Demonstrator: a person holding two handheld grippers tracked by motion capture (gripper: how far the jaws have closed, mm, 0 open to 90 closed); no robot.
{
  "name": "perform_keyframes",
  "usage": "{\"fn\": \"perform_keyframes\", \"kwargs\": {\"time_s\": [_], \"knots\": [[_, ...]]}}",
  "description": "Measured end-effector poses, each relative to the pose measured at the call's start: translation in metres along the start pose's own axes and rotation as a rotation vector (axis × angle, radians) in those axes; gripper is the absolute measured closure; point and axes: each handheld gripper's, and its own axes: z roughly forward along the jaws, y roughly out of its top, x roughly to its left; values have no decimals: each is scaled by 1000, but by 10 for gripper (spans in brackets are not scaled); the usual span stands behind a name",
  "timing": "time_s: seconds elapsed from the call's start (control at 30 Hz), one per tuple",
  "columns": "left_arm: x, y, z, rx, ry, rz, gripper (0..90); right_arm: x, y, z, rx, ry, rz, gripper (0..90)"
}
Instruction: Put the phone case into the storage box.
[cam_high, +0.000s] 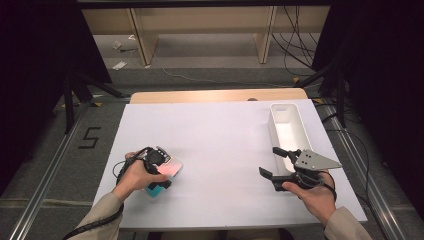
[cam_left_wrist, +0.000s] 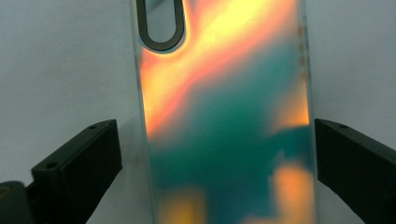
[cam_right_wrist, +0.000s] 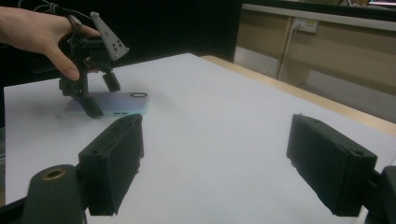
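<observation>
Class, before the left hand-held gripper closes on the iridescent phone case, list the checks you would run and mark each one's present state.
1. Left hand-held gripper open: ok.
2. Jaws straddle the phone case, one each side: ok.
3. Case lying flat on the white table: ok.
4. Jaws low enough to catch the case's edges: cannot tell.
5. Right hand-held gripper open and apart from the case: ok.
6. White tray free to take it: ok.

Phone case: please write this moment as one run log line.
left claw: open, astride phone case | right claw: open, holding nothing | phone case: flat on table
</observation>
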Motion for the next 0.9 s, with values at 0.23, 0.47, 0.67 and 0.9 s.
{"fn": "perform_keyframes", "kwargs": {"time_s": [0.23,0.47,0.67,0.9], "knots": [[-1,2,-1,20,-5,-8,60,0,0,0,0,1,0,195],[0,2,-1,27,-25,-15,93,0,0,0,1,0,-1,195],[1,2,-1,26,-29,-24,107,0,0,0,1,1,0,195],[1,2,-2,27,-34,-25,123,1,0,0,0,3,0,195]]}}
